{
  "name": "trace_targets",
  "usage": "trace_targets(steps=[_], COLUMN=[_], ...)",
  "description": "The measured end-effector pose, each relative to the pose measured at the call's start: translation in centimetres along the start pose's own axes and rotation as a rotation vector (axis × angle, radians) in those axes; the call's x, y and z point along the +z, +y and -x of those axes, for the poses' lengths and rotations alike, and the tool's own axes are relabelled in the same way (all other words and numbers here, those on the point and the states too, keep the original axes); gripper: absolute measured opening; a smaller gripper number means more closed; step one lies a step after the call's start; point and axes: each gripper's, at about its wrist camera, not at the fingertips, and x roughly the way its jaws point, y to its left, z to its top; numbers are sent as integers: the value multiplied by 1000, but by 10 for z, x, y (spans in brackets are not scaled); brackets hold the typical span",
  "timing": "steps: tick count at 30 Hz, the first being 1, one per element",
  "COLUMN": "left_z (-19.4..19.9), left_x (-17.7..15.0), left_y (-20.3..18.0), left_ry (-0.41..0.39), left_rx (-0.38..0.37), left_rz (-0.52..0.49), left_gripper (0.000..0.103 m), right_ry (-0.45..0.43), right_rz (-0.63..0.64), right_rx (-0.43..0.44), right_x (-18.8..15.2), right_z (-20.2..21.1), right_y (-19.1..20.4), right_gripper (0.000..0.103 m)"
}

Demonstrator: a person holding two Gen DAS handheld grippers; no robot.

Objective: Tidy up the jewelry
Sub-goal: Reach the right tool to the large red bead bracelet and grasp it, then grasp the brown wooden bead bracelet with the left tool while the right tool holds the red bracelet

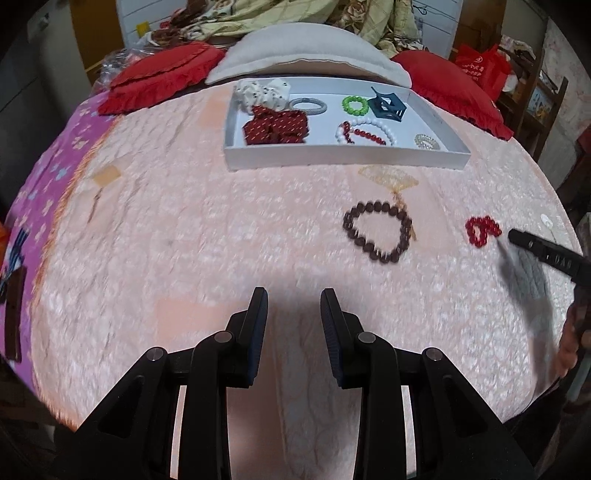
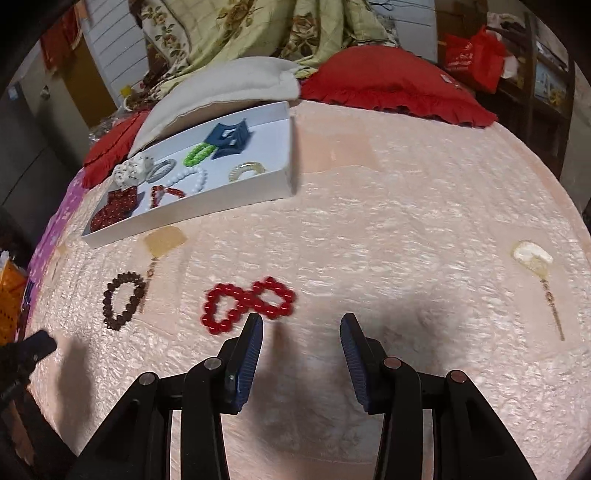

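Right wrist view shows the right gripper (image 2: 301, 326) spread wide and empty just short of the twisted red bead bracelet (image 2: 248, 304) on the pink bedspread (image 2: 406, 229), so it should probably advance slightly left before pinching the beads.

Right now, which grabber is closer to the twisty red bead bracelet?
The right gripper. The red bead bracelet lies just ahead of its left fingertip, almost touching. The left gripper is farther away, with the bracelet off to its right, past the brown bead bracelet.

Pink-quilted bed (image 1: 184, 240), red cushions (image 2: 399, 92), grey pillow (image 1: 310, 51), floral blanket (image 2: 258, 29) behind.
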Motion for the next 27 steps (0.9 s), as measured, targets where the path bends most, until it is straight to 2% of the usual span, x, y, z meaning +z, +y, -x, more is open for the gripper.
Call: trace_targets(steps=[5, 8, 14, 21, 25, 26, 27], left_z=[-22, -40, -65, -82, -83, -83, -82], left_x=[25, 35, 48, 57, 58, 57, 55], left_y=[-13, -22, -34, -38, -36, -37, -37], left_ry=[-17, 0, 34, 34, 27, 22, 19], left_rx=[-29, -80, -154, -147, -162, -162, -163], left_rz=[-89, -123, -142, -164, -159, -162, -164], left_gripper=[29, 29, 29, 29, 29, 29, 29], right_ry=[-23, -17, 5, 5, 15, 14, 13], right_rz=[153, 270, 359, 344, 297, 289, 277], right_rx=[-17, -71, -89, -45, -8, -3, 2], right_x=[1, 5, 14, 23, 28, 29, 29], right_z=[-9, -21, -44, -55, -58, -58, -57], right_y=[34, 51, 56, 53, 48, 48, 48], right_gripper=[42, 42, 42, 41, 30, 23, 21])
